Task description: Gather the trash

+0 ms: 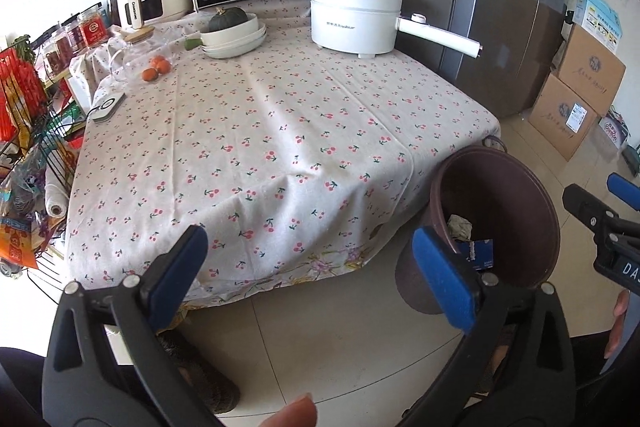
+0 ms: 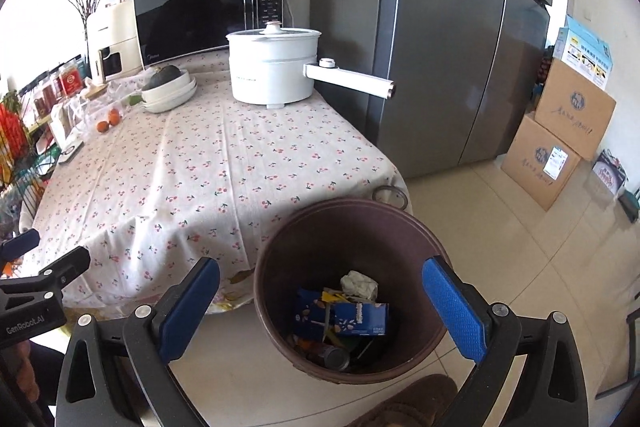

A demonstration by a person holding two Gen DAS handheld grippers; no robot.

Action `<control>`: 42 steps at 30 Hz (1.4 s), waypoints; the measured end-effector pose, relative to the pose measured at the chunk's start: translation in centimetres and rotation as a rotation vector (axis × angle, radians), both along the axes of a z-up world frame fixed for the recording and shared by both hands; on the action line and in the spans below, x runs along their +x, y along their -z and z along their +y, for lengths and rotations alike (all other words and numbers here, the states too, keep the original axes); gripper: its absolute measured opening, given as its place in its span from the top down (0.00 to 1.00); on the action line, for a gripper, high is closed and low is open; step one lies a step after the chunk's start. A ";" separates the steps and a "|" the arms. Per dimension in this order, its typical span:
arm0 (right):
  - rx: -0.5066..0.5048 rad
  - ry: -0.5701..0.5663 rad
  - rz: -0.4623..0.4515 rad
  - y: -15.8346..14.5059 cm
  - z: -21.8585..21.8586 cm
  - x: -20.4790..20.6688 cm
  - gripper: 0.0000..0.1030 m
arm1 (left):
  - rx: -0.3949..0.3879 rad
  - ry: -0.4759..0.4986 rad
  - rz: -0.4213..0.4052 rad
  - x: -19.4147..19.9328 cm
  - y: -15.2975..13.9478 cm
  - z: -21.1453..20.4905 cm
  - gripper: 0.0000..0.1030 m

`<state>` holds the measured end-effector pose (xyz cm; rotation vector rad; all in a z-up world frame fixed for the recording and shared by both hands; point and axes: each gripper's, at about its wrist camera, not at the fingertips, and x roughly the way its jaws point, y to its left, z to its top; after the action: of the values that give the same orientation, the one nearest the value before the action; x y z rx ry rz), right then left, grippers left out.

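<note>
Below and just ahead of the right gripper (image 2: 320, 311) stood the brown trash bin (image 2: 430, 239), its mouth framed between the two blue pads, which were spread wide with nothing between them. Inside lay the collected trash: a blue carton (image 2: 340, 315), a crumpled paper wad (image 2: 359, 285) and a can (image 2: 336, 357) nearer the bottom. The left gripper (image 1: 316, 279) was likewise spread wide and empty, with the bin off beyond its right pad and the cherry-print tablecloth (image 1: 280, 131) ahead of it. By this look the drop was done and the hands were clear of the bin, so the step in hand seemed to be a search for any remaining trash. No loose rubbish showed on the open cloth ahead of either gripper; the white electric pot (image 1: 356, 15), the stacked bowls (image 1: 236, 39) and the oranges (image 1: 156, 69) far ahead were not trash and were best left alone. A sound approach would have been to keep both jaws wide, scan the table edges and floor, and avoid snagging the cloth.
</note>
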<state>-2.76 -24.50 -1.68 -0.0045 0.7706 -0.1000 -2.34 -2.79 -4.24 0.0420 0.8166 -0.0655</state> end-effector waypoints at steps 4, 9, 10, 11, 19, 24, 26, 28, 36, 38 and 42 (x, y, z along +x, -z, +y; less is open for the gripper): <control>0.008 0.002 0.004 0.2 0.1 0.2 0.00 | -0.019 -0.017 -0.025 -0.1 -0.3 0.3 0.01; 0.005 -0.003 -0.026 -0.2 0.2 -0.3 0.00 | -0.036 -0.019 -0.048 -0.3 -0.7 0.4 0.01; 0.001 -0.003 -0.029 -0.2 0.2 -0.3 0.00 | -0.035 -0.018 -0.051 -0.4 -0.8 0.3 0.01; -0.005 -0.003 -0.033 -0.2 0.3 -0.3 0.00 | -0.035 -0.017 -0.053 -0.4 -0.8 0.3 0.01; -0.011 -0.011 -0.032 -0.1 0.4 -0.3 0.00 | -0.040 -0.010 -0.047 -0.4 -0.8 0.0 0.01; -0.008 -0.008 -0.027 0.0 0.3 -0.2 0.00 | -0.040 -0.004 -0.048 -0.5 -0.9 0.0 0.01; -0.006 -0.007 -0.027 0.0 0.2 -0.2 0.00 | -0.040 -0.004 -0.044 -0.5 -0.8 0.0 0.01; -0.006 -0.006 -0.029 -0.1 0.2 -0.2 0.00 | -0.040 -0.003 -0.040 -0.4 -0.7 0.0 0.01; -0.003 -0.009 -0.034 -0.1 0.1 -0.3 0.00 | -0.035 0.005 -0.033 -0.5 -0.6 -0.4 0.01; 0.000 -0.008 -0.035 -0.1 0.0 -0.3 0.00 | -0.034 0.006 -0.034 -0.5 -0.6 -0.4 0.01; 0.000 -0.008 -0.036 -0.2 0.0 -0.3 0.00 | -0.035 0.005 -0.033 -0.5 -0.6 -0.5 0.01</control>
<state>-3.10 -24.54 -1.53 -0.0052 0.7343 -0.0922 -2.87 -3.27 -3.62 0.0123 0.7822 -0.0835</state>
